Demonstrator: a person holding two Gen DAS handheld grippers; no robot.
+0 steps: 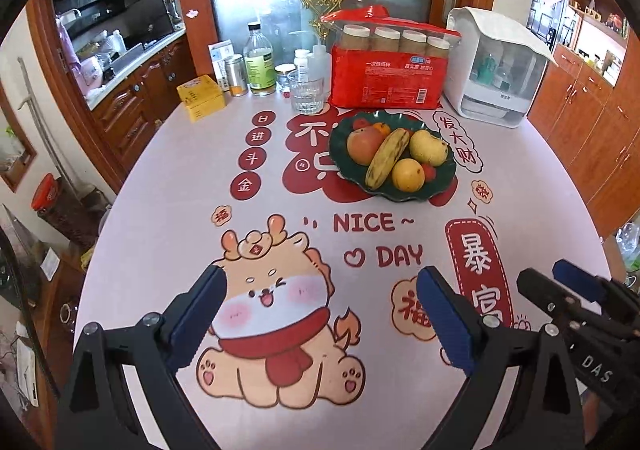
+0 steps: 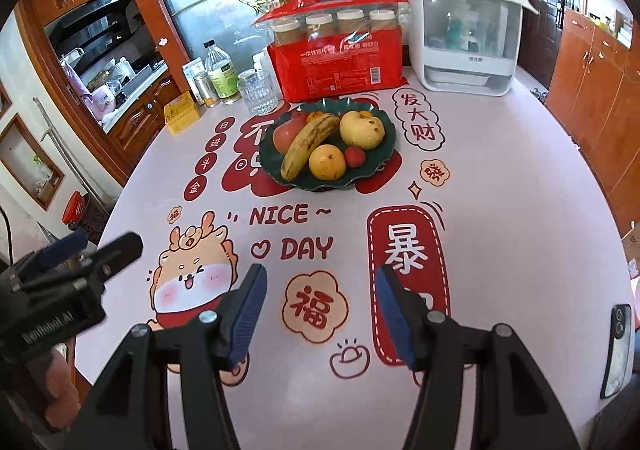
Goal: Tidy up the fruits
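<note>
A dark green scalloped plate point(image 1: 442, 186) point(image 2: 276, 174) sits mid-table and holds a spotted banana point(image 1: 387, 157) point(image 2: 310, 144), a red apple point(image 1: 363, 144) point(image 2: 289, 134), a yellow pear point(image 1: 428, 147) point(image 2: 361, 129), an orange point(image 1: 408, 175) point(image 2: 327, 161), small red fruits point(image 1: 429, 171) point(image 2: 354, 157) and a tangerine point(image 1: 380, 128). My left gripper point(image 1: 320, 290) is open and empty, hovering over the near table. My right gripper point(image 2: 320, 290) is open and empty beside it; it also shows in the left wrist view point(image 1: 556, 278).
Behind the plate stand a red pack of paper cups point(image 1: 390, 78) point(image 2: 340, 62), a glass tumbler point(image 1: 306, 92) point(image 2: 258, 90), bottles point(image 1: 259, 62), a yellow box point(image 1: 201, 98) and a white appliance point(image 1: 494, 70) point(image 2: 466, 46). A phone point(image 2: 618, 350) lies at the right edge.
</note>
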